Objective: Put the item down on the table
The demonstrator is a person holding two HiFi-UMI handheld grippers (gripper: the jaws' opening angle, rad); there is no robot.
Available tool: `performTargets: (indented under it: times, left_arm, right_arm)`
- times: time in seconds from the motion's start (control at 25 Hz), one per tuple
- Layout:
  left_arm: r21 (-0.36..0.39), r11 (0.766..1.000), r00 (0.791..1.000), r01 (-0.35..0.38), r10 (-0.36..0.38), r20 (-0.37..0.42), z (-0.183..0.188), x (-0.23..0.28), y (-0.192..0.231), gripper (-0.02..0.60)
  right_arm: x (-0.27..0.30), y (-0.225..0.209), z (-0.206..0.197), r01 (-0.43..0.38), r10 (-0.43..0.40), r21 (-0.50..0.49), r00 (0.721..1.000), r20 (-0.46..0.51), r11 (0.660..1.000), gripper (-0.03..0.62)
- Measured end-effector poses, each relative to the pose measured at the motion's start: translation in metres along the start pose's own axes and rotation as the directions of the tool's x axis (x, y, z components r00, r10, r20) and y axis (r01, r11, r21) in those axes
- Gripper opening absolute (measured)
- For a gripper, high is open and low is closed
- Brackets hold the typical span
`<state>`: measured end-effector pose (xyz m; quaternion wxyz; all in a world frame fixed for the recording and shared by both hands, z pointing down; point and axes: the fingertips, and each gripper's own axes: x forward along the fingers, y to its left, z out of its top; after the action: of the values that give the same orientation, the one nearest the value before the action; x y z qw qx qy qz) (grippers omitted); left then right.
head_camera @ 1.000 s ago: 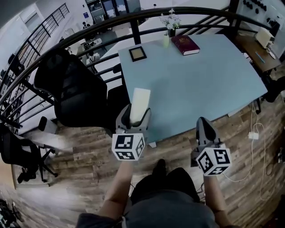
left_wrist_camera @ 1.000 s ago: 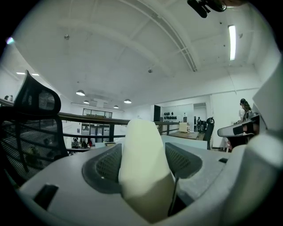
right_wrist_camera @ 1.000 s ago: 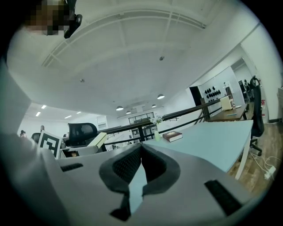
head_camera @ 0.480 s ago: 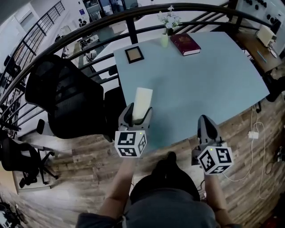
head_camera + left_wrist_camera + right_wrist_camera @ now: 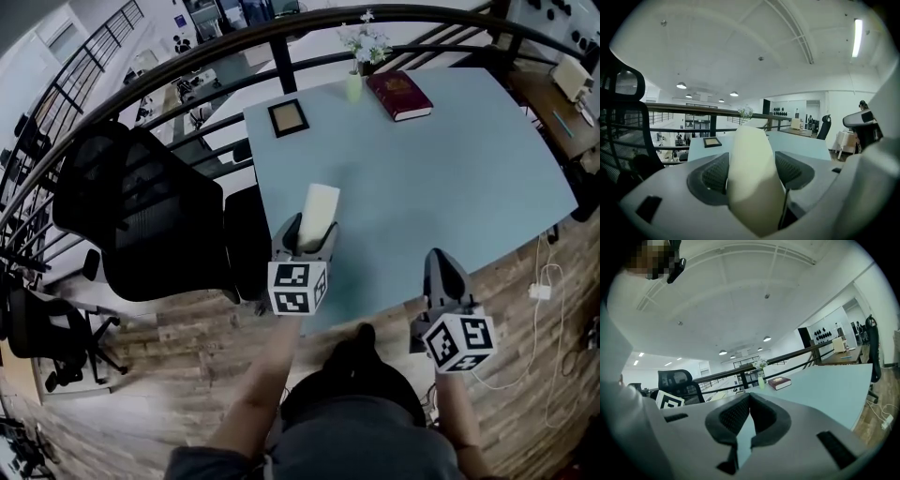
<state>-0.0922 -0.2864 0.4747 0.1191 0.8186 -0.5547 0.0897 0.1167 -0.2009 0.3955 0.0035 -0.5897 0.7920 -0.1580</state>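
A pale cream cylinder [image 5: 318, 208] stands up between the jaws of my left gripper [image 5: 310, 232], which is shut on it. It hangs above the near left part of the light blue table [image 5: 469, 178]. In the left gripper view the cream cylinder [image 5: 752, 178] fills the gap between the dark pads [image 5: 715, 174], and its lower end is hidden. My right gripper [image 5: 441, 265] hovers by the table's near edge, and in the right gripper view the right gripper [image 5: 749, 404] is shut with nothing in it.
A small dark picture frame [image 5: 288, 117], a vase of white flowers [image 5: 354, 82] and a red book [image 5: 398, 95] sit at the table's far side. A black office chair [image 5: 141, 211] stands left of the table. A dark railing [image 5: 281, 42] runs behind it.
My left gripper, still holding the cream cylinder, has shifted a little right and further over the table. The right gripper has stayed close to the table's near edge.
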Motion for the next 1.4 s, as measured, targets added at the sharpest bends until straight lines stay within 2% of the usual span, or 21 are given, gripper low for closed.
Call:
performTargets:
  times: [0.32, 0.72, 1.08, 1.4]
  left_arm:
    - [0.027, 1.000, 0.992, 0.000, 0.003, -0.126, -0.041, 0.044, -0.005, 0.311]
    - [0.061, 0.998, 0.966, 0.001, 0.015, -0.258, -0.087, 0.074, -0.009, 0.311]
    - [0.043, 0.999, 0.946, 0.001, 0.013, -0.324, -0.107, 0.088, -0.005, 0.311]
    - [0.063, 0.998, 0.932, -0.018, 0.040, -0.361, -0.118, 0.095, -0.002, 0.311]
  right_arm:
    - [0.011, -0.015, 0.007, -0.006, 0.006, 0.003, 1.000, 0.003, 1.000, 0.003]
    - [0.016, -0.030, 0.013, -0.007, 0.007, -0.004, 1.000, 0.004, 1.000, 0.003]
    - [0.026, -0.033, 0.013, -0.012, 0.012, -0.006, 1.000, -0.001, 1.000, 0.003]
    - [0.037, -0.031, 0.014, -0.020, 0.020, -0.012, 1.000, -0.007, 1.000, 0.003]
